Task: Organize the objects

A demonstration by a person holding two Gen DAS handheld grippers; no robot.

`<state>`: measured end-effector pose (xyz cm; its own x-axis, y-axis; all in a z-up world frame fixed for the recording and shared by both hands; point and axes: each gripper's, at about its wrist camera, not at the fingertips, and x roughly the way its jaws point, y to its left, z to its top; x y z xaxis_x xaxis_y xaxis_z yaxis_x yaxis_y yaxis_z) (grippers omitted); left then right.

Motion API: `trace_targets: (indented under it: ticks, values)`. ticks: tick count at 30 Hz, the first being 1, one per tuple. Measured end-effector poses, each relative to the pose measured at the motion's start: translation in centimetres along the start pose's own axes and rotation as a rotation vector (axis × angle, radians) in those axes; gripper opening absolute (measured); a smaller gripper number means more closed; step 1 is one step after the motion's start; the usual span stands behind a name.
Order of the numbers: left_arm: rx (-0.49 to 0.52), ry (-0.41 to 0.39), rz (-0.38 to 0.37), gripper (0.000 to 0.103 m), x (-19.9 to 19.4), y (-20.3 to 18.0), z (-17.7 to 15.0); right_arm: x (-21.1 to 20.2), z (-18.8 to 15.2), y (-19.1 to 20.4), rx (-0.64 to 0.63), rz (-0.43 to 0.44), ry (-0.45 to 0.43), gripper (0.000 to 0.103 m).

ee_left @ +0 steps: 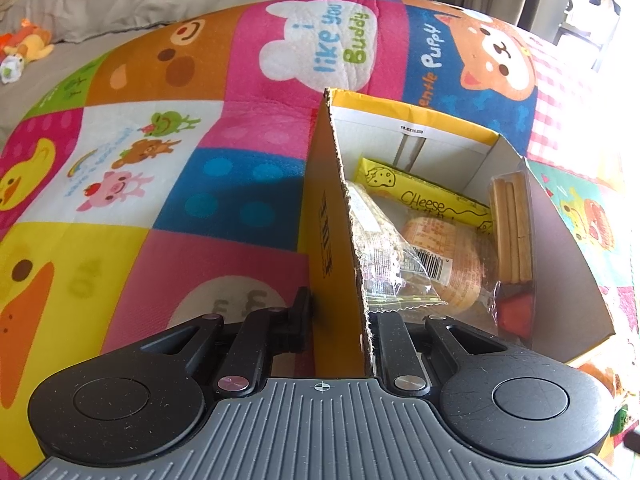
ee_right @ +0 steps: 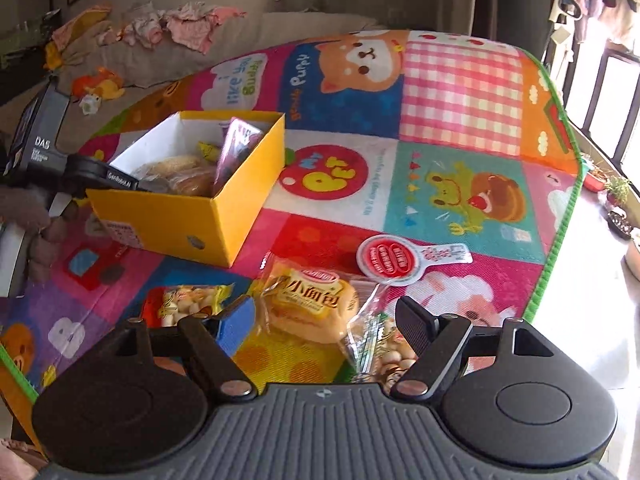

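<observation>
Left tool [ee_left: 340, 320] clamps box wall [ee_left: 340, 216]; right tool [ee_right: 320, 320] wide over bread packet [ee_right: 308, 300]. Centre it, close gently, drop in box at 10 o'clock.

Patchwork cartoon mat [ee_right: 460, 92], plush toy [ee_right: 98, 84], crumpled clothes [ee_right: 192, 28]

Both wrist views share box [ee_left: 340, 216] — downward.

1. Support: colourful cartoon-patchwork play mat [ee_right: 460, 92], green-edged, animal panels.
2. Open yellow cardboard box [ee_right: 224, 220] stands on the mat, snacks inside.
3. Wrapped small bread bun in clear packet [ee_right: 308, 300] lies near the box.
4. Red-and-yellow snack bag [ee_right: 180, 304] just beside the bun.
5. Clear bag of small round biscuits [ee_right: 380, 344] at the bun's other side.
</observation>
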<state>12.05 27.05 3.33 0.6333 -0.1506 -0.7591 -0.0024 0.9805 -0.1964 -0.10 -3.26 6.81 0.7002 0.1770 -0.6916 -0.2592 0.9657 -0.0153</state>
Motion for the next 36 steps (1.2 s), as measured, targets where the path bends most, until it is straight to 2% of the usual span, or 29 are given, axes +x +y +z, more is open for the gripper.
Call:
trace_targets:
  ticks: [4,9,11,16,19,24,26,28,30,36]
  values:
    - [0.005,-0.003,0.004,0.016,0.0,0.0,0.0,1.3,-0.8,1.7,0.004,0.055,0.039,0.078]
    - [0.012,-0.015,0.016,0.016,0.0,-0.3,-0.1,0.2,-0.5,4.3,-0.006,0.178,-0.01,0.078]
    - [0.013,-0.016,0.014,0.016,0.0,-0.2,-0.1,0.3,-0.3,6.1,-0.054,0.187,-0.021,0.078]
    - [0.014,-0.015,0.008,0.016,0.0,-0.1,-0.1,1.2,-1.3,10.5,-0.273,0.09,-0.057,0.078]
    - [0.014,-0.016,0.004,0.016,0.0,-0.1,-0.1,1.4,-2.2,11.0,-0.333,0.042,-0.057,0.078]
    - [0.013,-0.016,0.004,0.016,0.0,-0.1,-0.1,1.6,-2.8,8.2,-0.311,-0.111,-0.054,0.078]
    - [0.009,-0.015,0.002,0.016,0.0,0.0,-0.1,1.6,-3.0,6.8,-0.3,-0.211,-0.056,0.078]
    - [0.005,-0.016,0.0,0.016,0.0,0.0,-0.1,1.2,-3.1,5.4,-0.265,-0.253,-0.046,0.078]
    - [0.002,-0.018,0.0,0.016,0.0,0.0,-0.2,0.3,-3.0,4.1,-0.197,-0.213,-0.041,0.079]
    - [-0.002,-0.021,-0.001,0.016,0.0,0.0,-0.2,-1.3,-1.8,2.8,-0.014,0.005,-0.047,0.084]
